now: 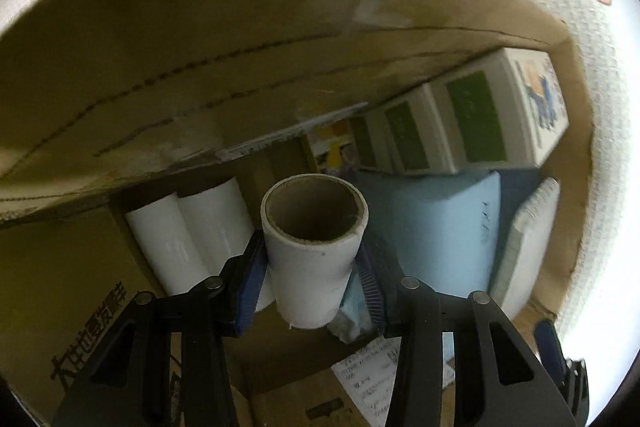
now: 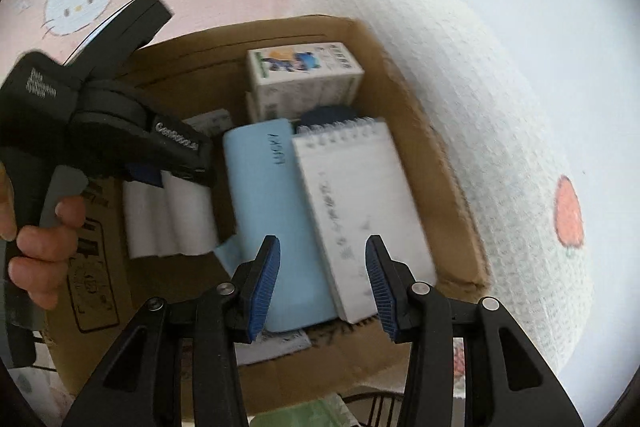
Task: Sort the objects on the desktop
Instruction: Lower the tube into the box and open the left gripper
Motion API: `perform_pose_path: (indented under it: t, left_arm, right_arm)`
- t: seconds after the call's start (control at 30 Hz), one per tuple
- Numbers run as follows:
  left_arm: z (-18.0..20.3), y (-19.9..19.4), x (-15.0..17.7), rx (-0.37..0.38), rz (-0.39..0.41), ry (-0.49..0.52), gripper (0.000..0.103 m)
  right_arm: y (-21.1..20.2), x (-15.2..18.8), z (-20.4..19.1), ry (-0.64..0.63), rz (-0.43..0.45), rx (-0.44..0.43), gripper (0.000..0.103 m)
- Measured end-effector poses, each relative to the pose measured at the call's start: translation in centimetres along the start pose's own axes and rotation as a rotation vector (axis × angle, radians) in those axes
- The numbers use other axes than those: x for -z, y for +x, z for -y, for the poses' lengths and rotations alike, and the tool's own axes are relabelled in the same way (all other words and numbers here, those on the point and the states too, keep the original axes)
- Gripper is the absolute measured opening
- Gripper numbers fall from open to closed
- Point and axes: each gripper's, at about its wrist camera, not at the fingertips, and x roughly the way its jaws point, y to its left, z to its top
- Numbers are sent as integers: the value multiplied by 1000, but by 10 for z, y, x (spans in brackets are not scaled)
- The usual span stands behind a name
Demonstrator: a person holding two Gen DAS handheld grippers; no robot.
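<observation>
A cloth printed with cartoon cats and peaches (image 2: 460, 131) covered the surface, and on it, at the centre of the right wrist view, stood an open cardboard box (image 2: 440, 163). In the left wrist view the left gripper (image 1: 314, 269) was clamped on a white paper roll with a brown core (image 1: 314, 247), held low inside the box at the frame's centre. Two more white rolls (image 1: 188, 239) lay just left of it, with a light blue case (image 1: 432, 223), a spiral notebook (image 2: 360, 211) and small cartons (image 1: 472, 119) to the right. The right gripper (image 2: 322, 281) hung above the box, lower centre of its own view, its jaws apart and empty. If released while tilted, the roll would likely tip onto the blue case instead of settling beside its mates. The upper left box flap (image 1: 168, 39) also stood near enough to snag the gripper.
</observation>
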Motion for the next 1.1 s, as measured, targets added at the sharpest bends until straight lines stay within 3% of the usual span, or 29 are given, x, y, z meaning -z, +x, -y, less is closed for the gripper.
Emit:
perform_pose_path:
  t: [0.27, 0.4, 0.57, 0.67, 0.83, 0.97, 1.1]
  left_arm:
    - [9, 6, 9, -117, 68, -26, 48]
    - [12, 23, 24, -150, 20, -50, 48]
    - [23, 22, 41, -177, 43, -1, 48]
    - [32, 24, 40, -193, -31, 71, 48]
    - [20, 27, 26, -135, -210, 62, 48]
    - [15, 24, 19, -106, -232, 56, 48]
    - [19, 31, 23, -120, -189, 73, 48]
  right_arm:
    - [-10, 5, 21, 38, -8, 21, 41]
    - [-12, -7, 11, 40, -16, 22, 41]
    - [-12, -3, 3, 23, -13, 26, 41]
    - [-12, -1, 1, 13, -18, 36, 41]
    - [-11, 4, 4, 12, -34, 38, 41]
    - [-7, -1, -1, -3, -40, 36, 41]
    - [-5, -4, -4, -10, -40, 30, 41]
